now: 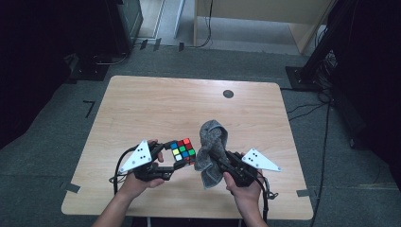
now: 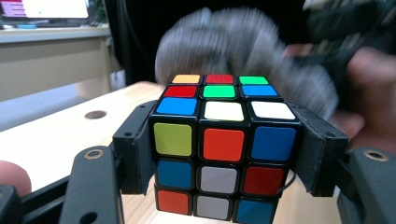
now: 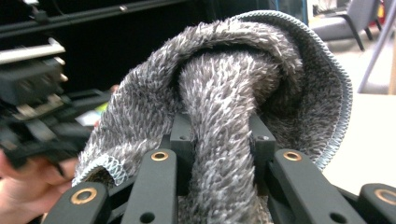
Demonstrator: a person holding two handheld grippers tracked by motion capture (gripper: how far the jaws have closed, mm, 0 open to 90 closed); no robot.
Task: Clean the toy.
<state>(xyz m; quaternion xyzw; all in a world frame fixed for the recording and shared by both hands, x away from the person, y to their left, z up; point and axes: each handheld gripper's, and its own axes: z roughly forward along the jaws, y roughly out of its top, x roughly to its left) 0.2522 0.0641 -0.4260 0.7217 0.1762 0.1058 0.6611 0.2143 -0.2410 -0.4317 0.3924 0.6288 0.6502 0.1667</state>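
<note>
High view: the left gripper (image 1: 171, 160) has its fingers (image 2: 133, 149) clamped on opposite sides of a puzzle cube (image 1: 183, 150), held above the near part of the worktop (image 1: 142, 109). Just beside it, the right gripper (image 1: 218, 158) has its fingers (image 3: 182, 140) pinched on a bunched grey cloth (image 1: 211, 146), which touches the cube's side.

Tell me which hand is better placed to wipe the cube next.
Right, probably: the right gripper is shut on the grey cloth beside the cube, which the left gripper clamps.
</note>
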